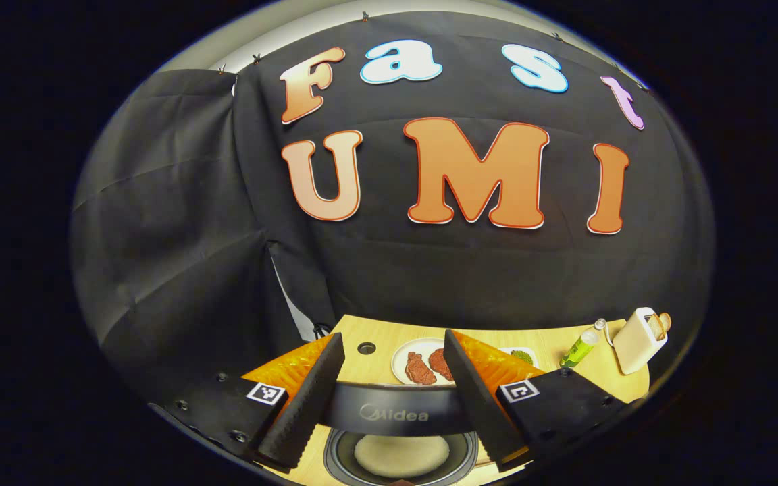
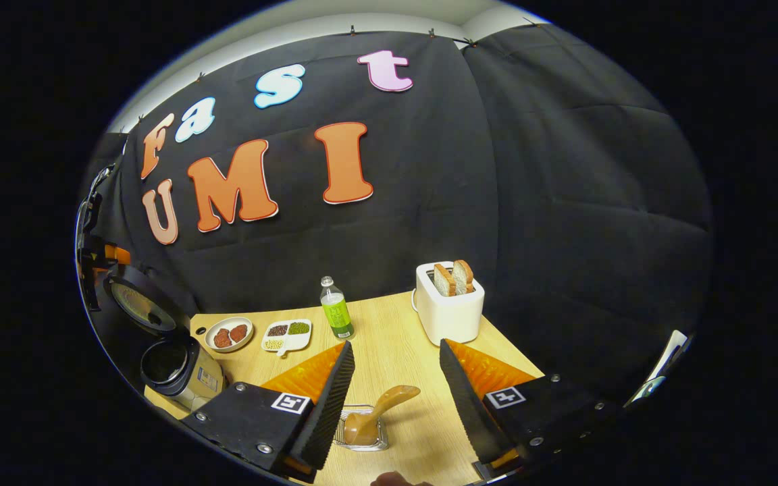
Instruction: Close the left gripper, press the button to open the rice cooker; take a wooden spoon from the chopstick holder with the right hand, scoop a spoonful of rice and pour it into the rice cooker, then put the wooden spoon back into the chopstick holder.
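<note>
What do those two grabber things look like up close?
The left gripper and the right gripper look alike. Each has two long wedge-shaped fingers with ridged, saw-like inner faces. The fingers sit on flat black plates with screws, and each plate carries a small black-and-white square marker.

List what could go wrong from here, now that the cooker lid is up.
1. The wooden spoon lies tilted in the chopstick holder; the open right gripper may clip the holder's rim or nudge the spoon away before it closes.
2. The left gripper, jaws apart, hangs right over the rice cooker; it might block the pour, or knock the raised lid back down.
</note>
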`<state>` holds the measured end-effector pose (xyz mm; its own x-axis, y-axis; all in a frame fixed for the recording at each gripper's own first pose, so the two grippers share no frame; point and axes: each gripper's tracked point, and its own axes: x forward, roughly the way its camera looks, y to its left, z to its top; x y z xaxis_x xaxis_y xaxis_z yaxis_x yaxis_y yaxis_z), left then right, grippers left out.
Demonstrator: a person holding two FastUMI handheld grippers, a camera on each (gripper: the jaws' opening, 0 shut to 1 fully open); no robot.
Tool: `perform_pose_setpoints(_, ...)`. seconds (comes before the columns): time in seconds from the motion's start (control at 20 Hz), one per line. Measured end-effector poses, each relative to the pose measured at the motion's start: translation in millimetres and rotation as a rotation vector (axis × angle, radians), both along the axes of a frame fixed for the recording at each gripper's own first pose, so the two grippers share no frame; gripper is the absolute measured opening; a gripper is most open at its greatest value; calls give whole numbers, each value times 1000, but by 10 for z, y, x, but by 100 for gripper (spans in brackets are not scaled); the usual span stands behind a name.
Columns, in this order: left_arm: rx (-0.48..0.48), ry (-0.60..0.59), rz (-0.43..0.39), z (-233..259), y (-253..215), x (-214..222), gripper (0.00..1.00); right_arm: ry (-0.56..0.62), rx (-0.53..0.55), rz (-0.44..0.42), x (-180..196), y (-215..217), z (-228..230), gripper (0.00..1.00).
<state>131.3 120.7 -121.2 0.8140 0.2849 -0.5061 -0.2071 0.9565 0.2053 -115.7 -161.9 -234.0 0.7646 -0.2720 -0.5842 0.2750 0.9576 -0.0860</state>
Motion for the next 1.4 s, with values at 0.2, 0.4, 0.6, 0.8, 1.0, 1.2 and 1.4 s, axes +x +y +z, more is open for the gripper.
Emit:
perform_pose_setpoints(0.2, -34, 108, -1, -187, -72, -275, 100, 6, 7, 42, 75, 184, -47, 80)
perform_pose_setpoints(0.4, -97, 305, -1, -697, -157, -684, 100, 3, 23, 79, 149, 324, -52, 80)
perform_pose_setpoints(0.6, -133, 444, -9, -1034, -198, -974, 98, 2, 31, 104, 217, 417, -91, 80)
perform_pose_setpoints(0.8, -177, 623, 18, -1429, -250, -1211, 99, -8, 36, 126, 245, 501, -67, 80)
perform_pose_setpoints(1.0, -203, 745, 76, -1717, -233, -1432, 100, 0, 19, 146, 241, 558, -72, 80)
perform_pose_setpoints(1.2, -204, 768, 58, -1751, -252, -1402, 100, 5, 6, 168, 227, 626, -63, 80)
perform_pose_setpoints(1.4, -196, 738, 52, -1719, -249, -1395, 99, -11, 14, 195, 283, 757, -35, 80)
